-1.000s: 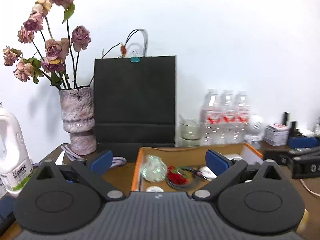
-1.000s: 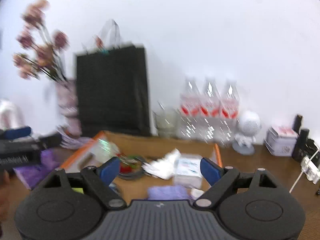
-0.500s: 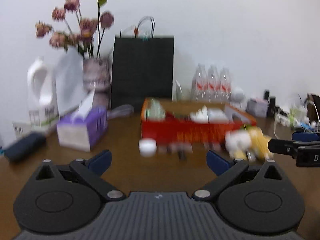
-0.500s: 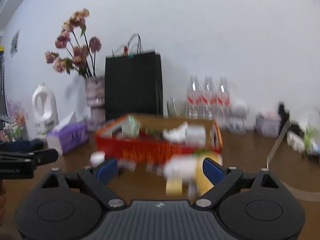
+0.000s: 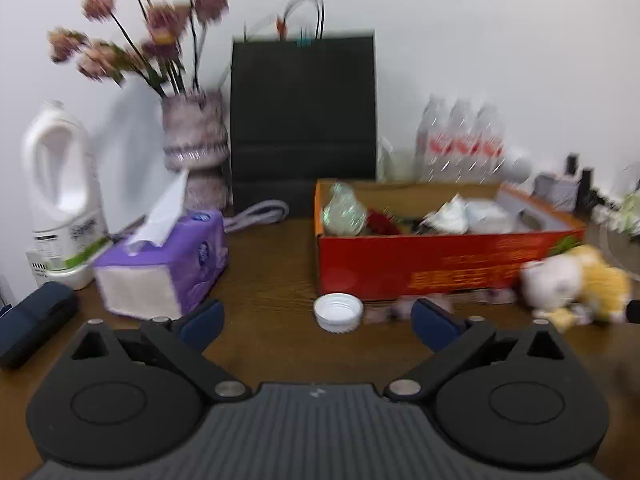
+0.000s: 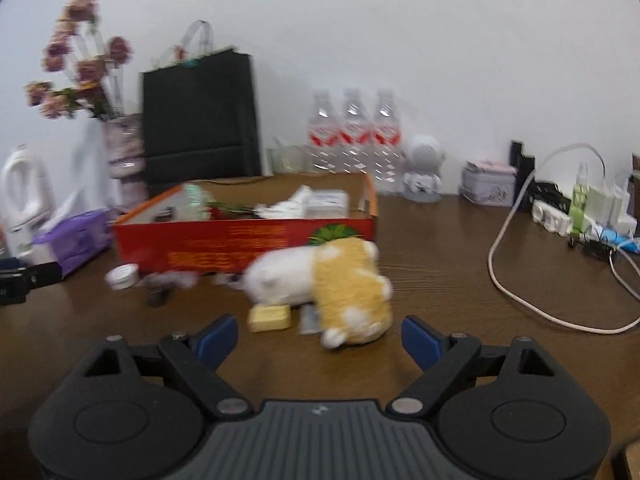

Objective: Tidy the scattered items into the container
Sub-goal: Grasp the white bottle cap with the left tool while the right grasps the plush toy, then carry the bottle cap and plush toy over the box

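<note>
A red cardboard box (image 5: 440, 264) holding several items stands on the brown table; it also shows in the right wrist view (image 6: 240, 242). A white bottle cap (image 5: 338, 313) lies in front of it, just ahead of my open, empty left gripper (image 5: 318, 322). A yellow and white plush toy (image 6: 332, 280) lies in front of the box, just ahead of my open, empty right gripper (image 6: 320, 338). A small yellow block (image 6: 269, 317) lies beside the plush. Small dark bits (image 6: 160, 296) lie by the cap (image 6: 123, 275).
A purple tissue box (image 5: 168, 264), white jug (image 5: 60, 200), flower vase (image 5: 196, 144) and black paper bag (image 5: 304, 120) stand at left and back. Water bottles (image 6: 354, 132), a white figurine (image 6: 423, 168), a tin (image 6: 488, 182), a cable (image 6: 520, 280) and a power strip (image 6: 560, 216) are at right.
Both grippers pulled back from over the box to in front of it. The plush, cap and small items have come into view on the table.
</note>
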`<control>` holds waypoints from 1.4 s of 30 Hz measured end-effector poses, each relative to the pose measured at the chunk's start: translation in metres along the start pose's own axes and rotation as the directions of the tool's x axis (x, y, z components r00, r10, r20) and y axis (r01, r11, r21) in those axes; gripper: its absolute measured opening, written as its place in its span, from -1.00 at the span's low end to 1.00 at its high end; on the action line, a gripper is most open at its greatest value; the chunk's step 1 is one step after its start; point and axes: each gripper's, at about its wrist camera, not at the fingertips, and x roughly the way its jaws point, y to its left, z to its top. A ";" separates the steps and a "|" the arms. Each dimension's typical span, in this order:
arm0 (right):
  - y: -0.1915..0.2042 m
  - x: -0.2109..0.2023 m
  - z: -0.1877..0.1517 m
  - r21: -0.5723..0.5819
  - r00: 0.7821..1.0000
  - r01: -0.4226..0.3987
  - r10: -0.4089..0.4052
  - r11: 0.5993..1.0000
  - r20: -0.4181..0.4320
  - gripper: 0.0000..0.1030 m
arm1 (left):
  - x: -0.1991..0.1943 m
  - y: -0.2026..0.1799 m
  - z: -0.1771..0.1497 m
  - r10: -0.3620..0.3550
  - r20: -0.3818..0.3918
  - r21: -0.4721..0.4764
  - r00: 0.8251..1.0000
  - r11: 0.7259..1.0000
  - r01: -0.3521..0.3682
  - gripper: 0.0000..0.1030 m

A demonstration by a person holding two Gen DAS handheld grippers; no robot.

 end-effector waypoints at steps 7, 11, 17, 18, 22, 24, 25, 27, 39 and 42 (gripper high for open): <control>-0.017 0.056 0.013 0.071 0.995 0.001 0.006 0.997 -0.102 0.22 | 0.062 0.005 0.004 -0.091 -0.128 -0.061 0.988 0.995 0.083 0.42; -0.022 0.057 0.012 0.108 0.996 0.009 0.001 0.994 -0.091 0.01 | 0.073 0.005 0.005 -0.109 -0.170 -0.077 0.979 0.992 0.097 -0.21; -0.017 0.032 0.021 0.102 1.000 -0.021 0.020 0.995 0.010 -0.11 | 0.059 0.004 0.002 -0.093 -0.154 -0.053 0.984 0.995 0.086 -0.21; -0.015 0.025 0.024 0.092 0.999 -0.033 0.031 0.995 0.024 -0.12 | 0.052 0.004 0.001 -0.083 -0.141 -0.044 0.987 0.996 0.077 -0.21; -0.003 -0.014 0.031 0.045 0.995 -0.085 0.082 0.995 0.063 -0.12 | 0.004 0.007 -0.005 -0.078 -0.101 -0.090 0.992 0.994 0.069 -0.21; 0.002 -0.038 0.031 0.033 0.995 -0.093 0.091 0.995 0.046 -0.12 | -0.026 0.008 -0.011 -0.096 -0.085 -0.123 0.992 0.989 0.085 -0.21; 0.006 -0.047 0.032 0.013 0.996 -0.093 0.093 0.996 0.015 -0.11 | -0.039 0.007 -0.015 -0.109 -0.080 -0.131 0.991 0.987 0.098 -0.21; 0.015 -0.066 0.028 -0.049 0.995 -0.096 0.094 0.994 -0.047 -0.10 | -0.063 0.002 -0.025 -0.144 -0.077 -0.131 0.987 0.982 0.133 -0.21; 0.033 -0.064 -0.005 -0.020 0.982 -0.101 0.097 0.995 -0.161 -0.25 | -0.116 -0.031 -0.067 -0.169 -0.105 -0.035 0.980 0.986 0.166 -0.19; 0.028 -0.080 -0.007 0.005 0.985 -0.124 0.124 0.992 -0.118 0.07 | -0.118 -0.029 -0.068 -0.172 -0.105 -0.029 0.979 0.985 0.170 -0.19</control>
